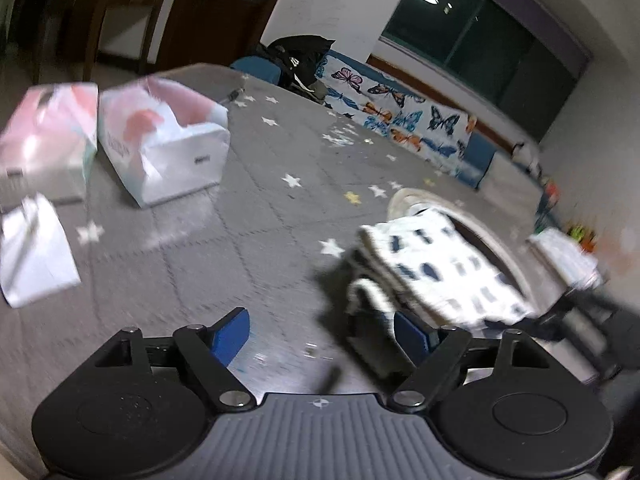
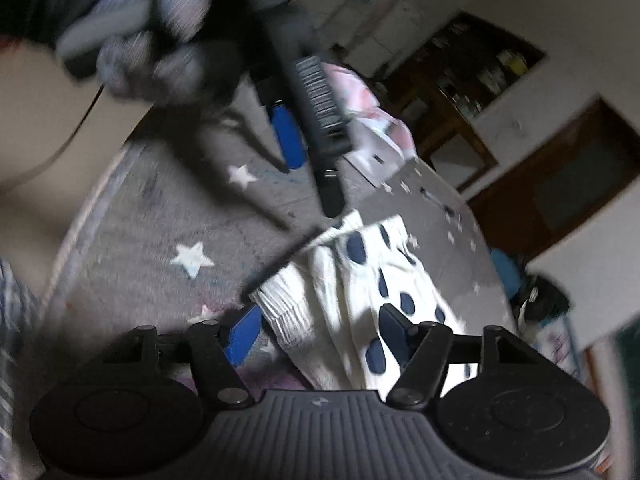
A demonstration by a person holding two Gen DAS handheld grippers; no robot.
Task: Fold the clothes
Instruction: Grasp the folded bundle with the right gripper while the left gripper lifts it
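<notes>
With both your left claw (image 1: 320,334) and right claw (image 2: 320,330) released, the folded spotted garment (image 2: 360,292) lies on the star-patterned mat (image 1: 240,220) at 2 o'clock, likely awaiting stacking.

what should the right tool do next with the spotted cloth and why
Probably ease the right tool forward and shut on the ribbed edge of the spotted cloth. Both tools are open and grip nothing, and in the right wrist view the cloth lies on the grey star mat just between that tool's blue pads. The left tool sits beside it.
</notes>
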